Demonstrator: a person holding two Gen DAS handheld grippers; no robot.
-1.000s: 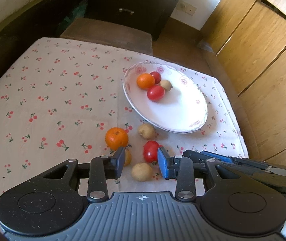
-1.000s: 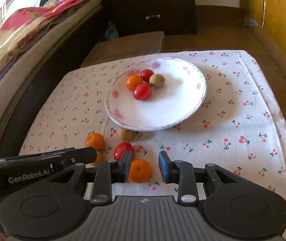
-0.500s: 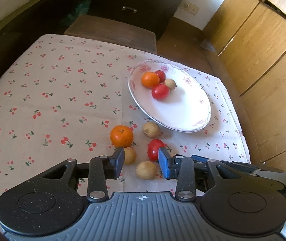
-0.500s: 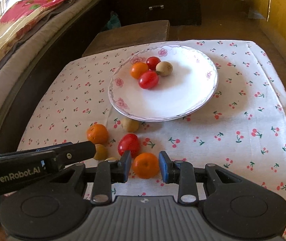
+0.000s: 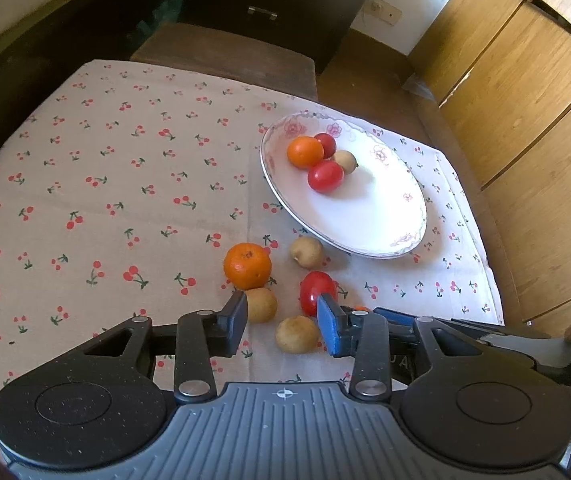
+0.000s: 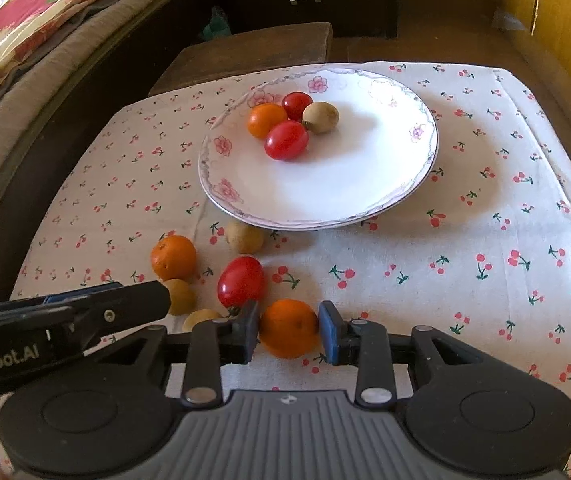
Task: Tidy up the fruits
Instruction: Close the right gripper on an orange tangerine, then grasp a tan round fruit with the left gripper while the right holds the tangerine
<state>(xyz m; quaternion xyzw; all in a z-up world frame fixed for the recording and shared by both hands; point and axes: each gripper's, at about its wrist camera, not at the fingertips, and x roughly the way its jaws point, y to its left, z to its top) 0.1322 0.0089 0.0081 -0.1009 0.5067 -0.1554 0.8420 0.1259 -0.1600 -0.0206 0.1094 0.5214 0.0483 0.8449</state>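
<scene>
Fingertips first: the right gripper [image 6: 289, 330] has its two pads touching either side of a bright orange mandarin [image 6: 288, 328], which sits on the cloth on the near side of the plate [image 6: 365, 184]; whether the pads are truly squeezing it, I cannot tell. The left gripper [image 5: 281, 322] has just been opening; its jaws stand apart with nothing gripped, and a tan, potato-like fruit [image 5: 297, 334] lies on the cloth between them.

Now the count. Loose on the cherry-print tablecloth [image 6: 485, 240], all on the near side of the plate: two mandarins, the one between the right pads and another [image 6: 173, 258] further left; one glossy red tomato [image 6: 241, 281]; and four tan fruits, one just below the plate's near rim [image 6: 245, 237] and three clustered by the left gripper.

On the plate, bunched at its far-left rim and touching: one mandarin [image 6: 266, 120], two red tomatoes [image 6: 286, 140] and one tan fruit [image 6: 320, 117]. The plate is white with pink flowers.
</scene>
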